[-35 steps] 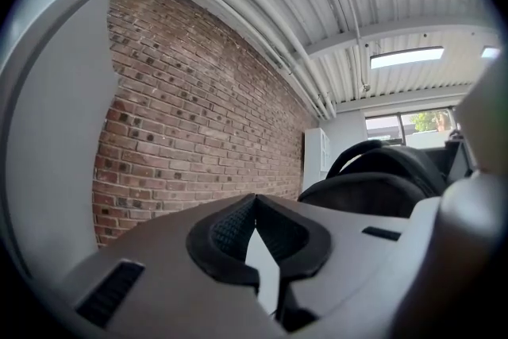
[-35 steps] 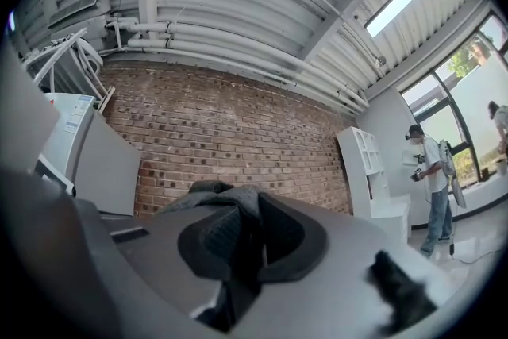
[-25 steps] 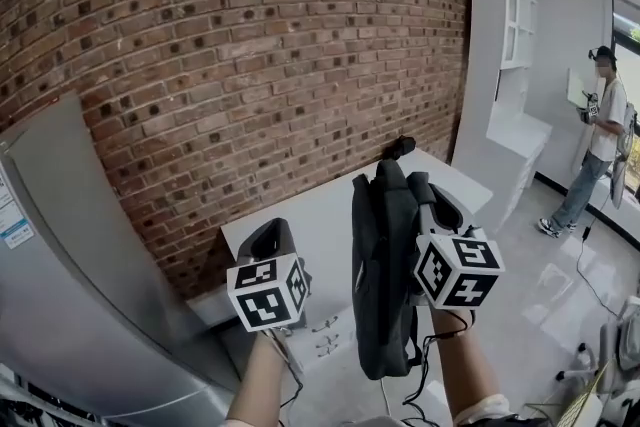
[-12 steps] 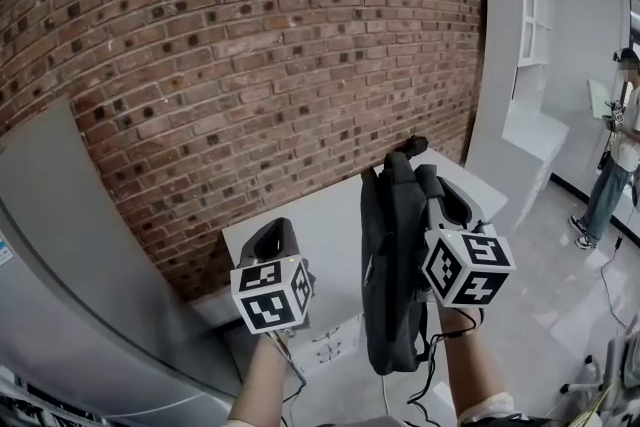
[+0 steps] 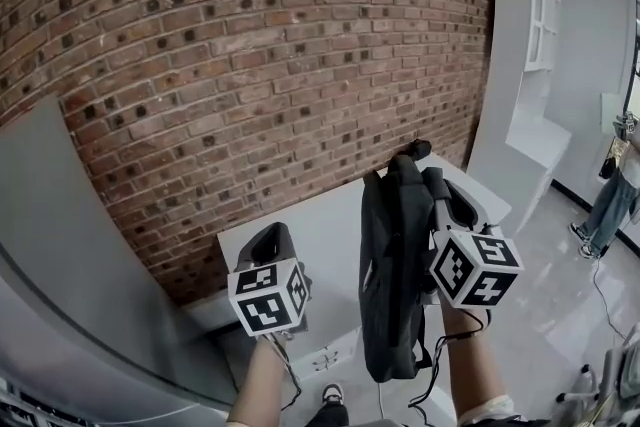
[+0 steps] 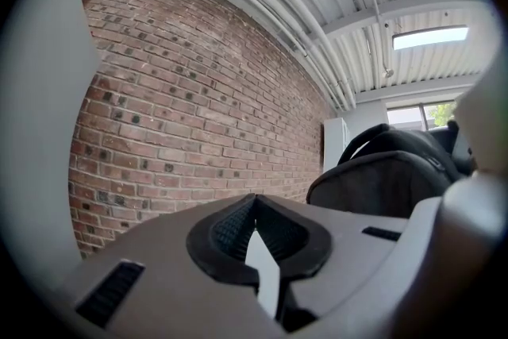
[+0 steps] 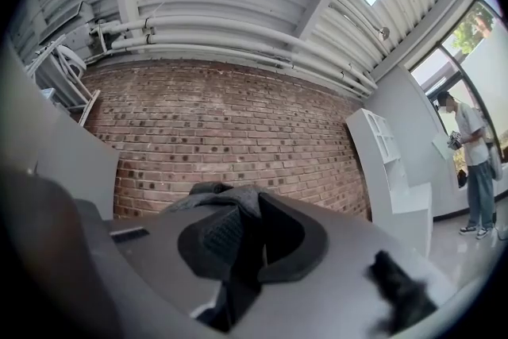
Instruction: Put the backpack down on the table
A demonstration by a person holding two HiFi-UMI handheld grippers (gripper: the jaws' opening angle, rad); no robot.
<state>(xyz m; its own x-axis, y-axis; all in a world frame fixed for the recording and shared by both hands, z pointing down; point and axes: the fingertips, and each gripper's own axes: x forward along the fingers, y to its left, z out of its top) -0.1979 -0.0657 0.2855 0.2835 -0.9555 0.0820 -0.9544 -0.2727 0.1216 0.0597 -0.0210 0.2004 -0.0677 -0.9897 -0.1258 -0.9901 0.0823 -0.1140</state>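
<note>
A dark grey backpack hangs upright in the air in front of the white table, its bottom below the tabletop's level. My right gripper is shut on the backpack's top strap, and the fabric fills the space between its jaws. My left gripper is held to the left of the backpack, apart from it. Its jaws are shut with nothing between them. In the left gripper view the backpack shows at the right.
The table stands against a red brick wall. A tall white shelf unit stands right of it and a grey cabinet to its left. White drawers sit under the table. A person stands far right.
The backpack and my right gripper have drifted slightly right and forward toward the table. The view has turned, so the person slid to the right edge. My left gripper has barely moved.
</note>
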